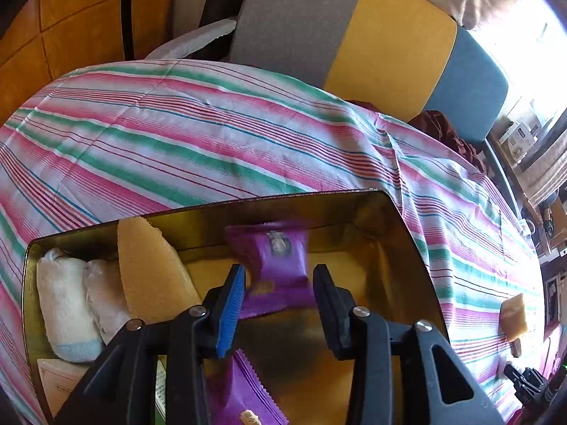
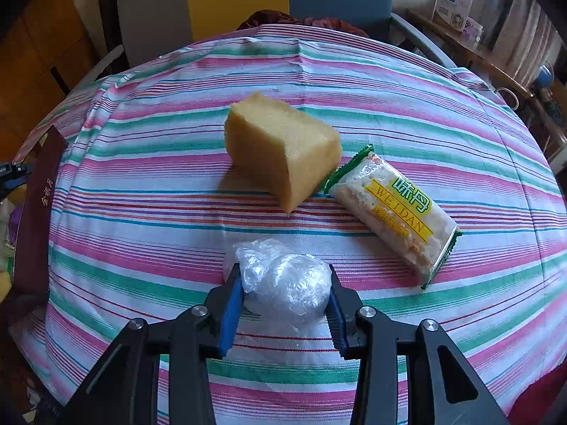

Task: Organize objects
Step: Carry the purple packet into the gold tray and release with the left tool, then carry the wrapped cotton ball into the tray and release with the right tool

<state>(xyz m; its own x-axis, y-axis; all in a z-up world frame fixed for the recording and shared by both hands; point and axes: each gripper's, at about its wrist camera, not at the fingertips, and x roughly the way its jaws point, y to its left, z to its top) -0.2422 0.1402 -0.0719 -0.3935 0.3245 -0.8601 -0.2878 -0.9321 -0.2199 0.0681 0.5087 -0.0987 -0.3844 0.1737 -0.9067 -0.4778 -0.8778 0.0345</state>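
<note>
My left gripper (image 1: 279,283) hangs open over a gold tin box (image 1: 400,233). A blurred purple snack packet (image 1: 280,265) is between its fingers, apart from both pads. The box holds rolled white socks (image 1: 65,304), a yellow sponge (image 1: 152,276) and another purple packet (image 1: 244,393). My right gripper (image 2: 285,287) is closed around a plastic-wrapped white ball (image 2: 287,283) on the striped tablecloth (image 2: 141,233). Beyond it lie a yellow sponge block (image 2: 283,148) and a WEIDAN cracker packet (image 2: 393,212).
A dark red box lid (image 2: 35,212) stands at the left of the right wrist view. A chair with grey, yellow and blue panels (image 1: 389,35) stands behind the table. A sponge block (image 1: 514,317) and the other gripper (image 1: 528,382) show at the right edge.
</note>
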